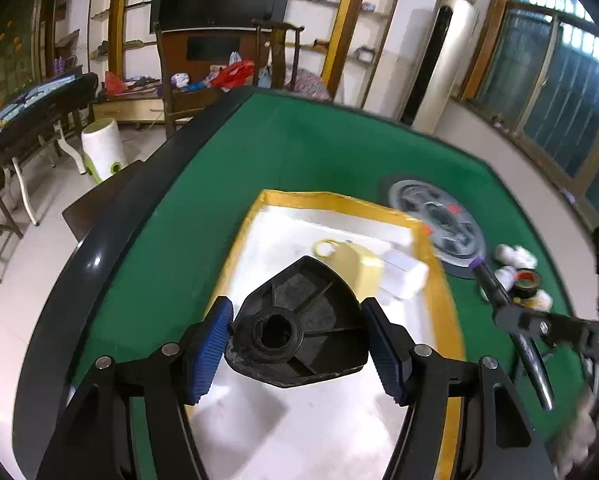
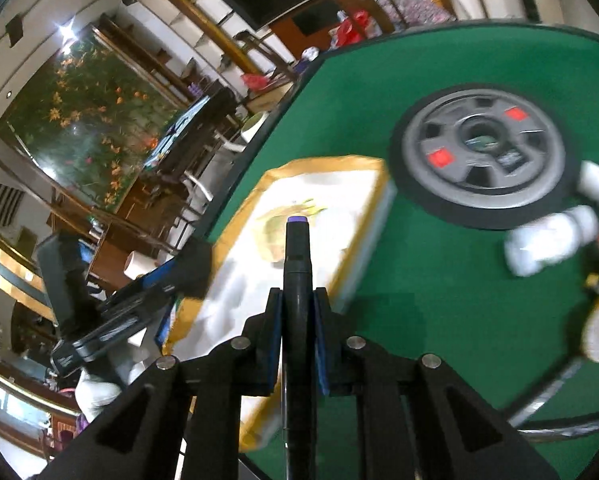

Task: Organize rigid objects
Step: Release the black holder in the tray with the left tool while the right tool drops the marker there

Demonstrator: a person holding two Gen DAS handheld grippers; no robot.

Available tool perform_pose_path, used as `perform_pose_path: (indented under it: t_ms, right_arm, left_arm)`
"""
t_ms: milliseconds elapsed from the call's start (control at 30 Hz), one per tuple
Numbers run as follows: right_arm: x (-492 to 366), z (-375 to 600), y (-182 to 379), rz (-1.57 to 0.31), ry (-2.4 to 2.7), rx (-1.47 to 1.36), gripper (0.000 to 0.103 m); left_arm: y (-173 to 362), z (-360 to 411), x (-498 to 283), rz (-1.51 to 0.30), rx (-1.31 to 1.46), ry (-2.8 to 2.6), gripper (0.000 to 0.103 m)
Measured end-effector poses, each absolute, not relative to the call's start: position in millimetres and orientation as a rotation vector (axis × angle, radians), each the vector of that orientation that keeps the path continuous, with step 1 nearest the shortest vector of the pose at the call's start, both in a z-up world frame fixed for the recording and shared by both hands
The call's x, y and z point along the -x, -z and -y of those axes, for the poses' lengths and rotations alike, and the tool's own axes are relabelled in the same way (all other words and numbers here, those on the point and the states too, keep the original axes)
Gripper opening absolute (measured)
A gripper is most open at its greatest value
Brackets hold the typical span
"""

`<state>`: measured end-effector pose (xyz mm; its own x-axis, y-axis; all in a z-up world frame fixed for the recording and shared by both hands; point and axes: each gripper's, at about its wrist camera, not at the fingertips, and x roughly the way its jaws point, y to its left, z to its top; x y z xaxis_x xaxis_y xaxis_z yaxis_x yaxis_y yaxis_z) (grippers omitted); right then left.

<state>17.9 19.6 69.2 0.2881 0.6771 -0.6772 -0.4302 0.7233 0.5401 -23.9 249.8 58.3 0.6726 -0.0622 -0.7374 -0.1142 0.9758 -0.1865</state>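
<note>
The left tool [image 1: 299, 344] is spread, its blue pads [image 1: 209, 350] standing either side of a black triangular plastic piece [image 1: 303, 328]; the left pad sits at the piece's edge, while the right pad shows a narrow gap, so a firm grip cannot be confirmed. The piece hangs over a white tray with a yellow rim [image 1: 235, 240] lying on the green worktop [image 1: 171, 248]. Just ahead of this tool, inside the tray, lie a pale yellow cup [image 1: 355, 262] on its side and a white block [image 1: 405, 274] touching it. Further right, beyond the tray's rim, a grey wheel [image 1: 435, 220] rests flat on the worktop, with white pipe fittings [image 1: 513, 258] and a roll of dark tape [image 1: 527, 282] near it.

The right tool [image 2: 297, 320] is pressed together on a black marker pen [image 2: 297, 264] with a purple end, held upright between the pads. Ahead of this tool's left lies the tray; the wheel lies ahead to its right.
</note>
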Motion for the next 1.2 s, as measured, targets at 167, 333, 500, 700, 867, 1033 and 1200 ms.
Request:
perform_pose_path:
  t_ms: [167, 333, 500, 700, 867, 1033, 1200]
  right_arm:
    - [-36.2, -57.6, -54.1, -1.11, -0.726, -0.321, 0.014]
    - [-60.9, -74.2, -39.3, -1.146, -0.658, -0.37, 0.014]
    - [-80.3, -82.7, -30.5, -1.167, -0.602, -0.405, 0.014]
    - [-87.8, -96.4, -31.0, -1.154, -0.574, -0.356, 0.014]
    - [-92.9, -99.5, -31.0, -1.137, -0.545, -0.321, 0.015]
    - [-89.1, -98.1, -41.0, -1.078, -0.517, -0.279, 0.043]
    - [-78.6, -94.7, -60.4, -1.003, -0.531, -0.246, 0.05]
  left_arm:
    - [-40.5, -257.7, -13.9, -0.901, 0.215, -0.043, 0.069]
    - [-32.5, -259.0, -35.5, -0.916, 0.187, -0.067, 0.07]
    - [-31.5, -268.5, -43.6, -0.908, 0.241, -0.053, 0.07]
    - [-38.5, -277.7, -34.1, -0.902, 0.306, -0.008, 0.07]
    - [-57.8, -280.2, -14.0, -0.852, 0.305, -0.001, 0.07]
    - [-74.3, -285.6, 18.3, -0.795, 0.325, 0.029, 0.072]
    - [-81.8, -297.2, 52.0, -0.756, 0.385, 0.03, 0.072]
